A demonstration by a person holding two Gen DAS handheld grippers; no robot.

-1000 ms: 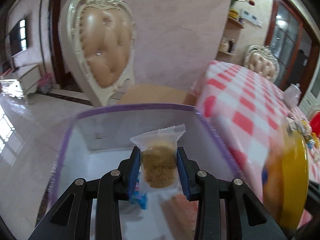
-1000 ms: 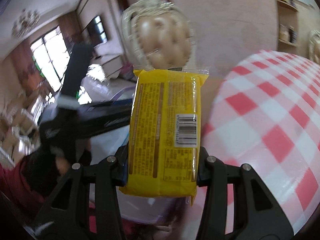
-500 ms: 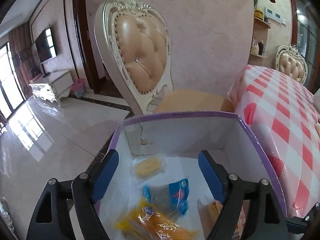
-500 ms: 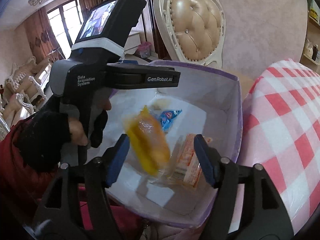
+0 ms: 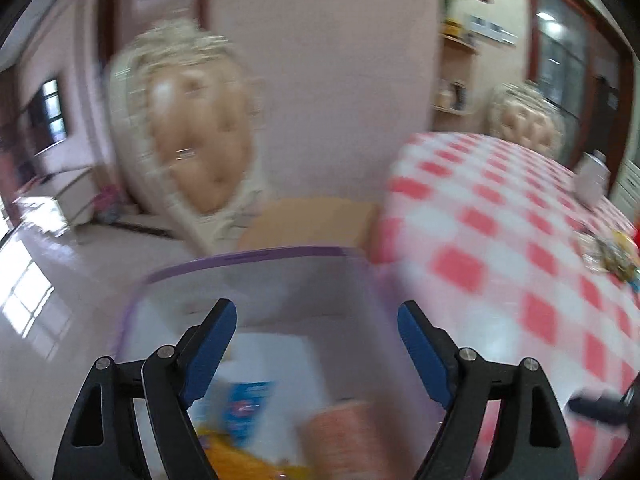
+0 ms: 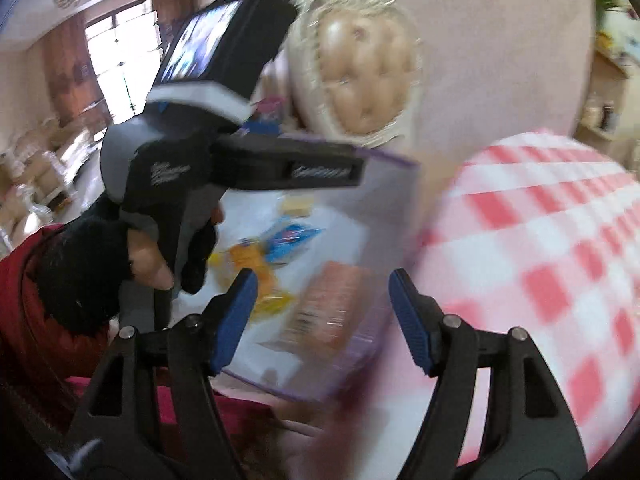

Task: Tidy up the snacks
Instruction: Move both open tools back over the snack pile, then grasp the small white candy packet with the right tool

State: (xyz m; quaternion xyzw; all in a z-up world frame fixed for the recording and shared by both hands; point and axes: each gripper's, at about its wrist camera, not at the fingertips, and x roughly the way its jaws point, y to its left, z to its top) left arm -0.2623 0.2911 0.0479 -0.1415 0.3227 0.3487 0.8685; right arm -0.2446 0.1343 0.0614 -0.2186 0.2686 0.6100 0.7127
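- Both views are smeared by motion, so fine detail is lost.
- Left wrist view: the left gripper (image 5: 316, 344), black with blue pads, fills the lower part of the frame. Its jaws have just been opening and now stand spread wide with nothing between them.
- Past the jaws, in the lower centre, sits a white storage box with a purple rim (image 5: 256, 256).
- Inside the box, a blue snack packet (image 5: 246, 404) lies lower left, a yellow wrapper (image 5: 232, 454) at the bottom edge, and a pale orange snack pack (image 5: 344, 428) lower centre right.
- A table under a red-and-white checked cloth (image 5: 500, 248) fills the right side, just beside the box.
- A cream carved chair with a tan padded back (image 5: 192, 132) stands upper left, behind the box.
- Right wrist view: the right gripper (image 6: 322, 320), also black with blue pads, sits at the bottom centre. Its jaws have just been opening and are parted, gripping nothing.
- The same box, seen here by its far rim (image 6: 392, 158), is in the middle of the frame, with the snacks on its white floor: a yellow pack (image 6: 260, 276), a blue packet (image 6: 288, 240), the orange pack (image 6: 328, 300), and a small pale packet (image 6: 298, 204) furthest back.
- At centre left, a person's hand in a black fingerless glove (image 6: 120, 264) holds the other gripper's grey handle over the box; a red sleeve (image 6: 24, 312) shows at the left edge.
- The checked cloth (image 6: 540, 240) fills the right side.
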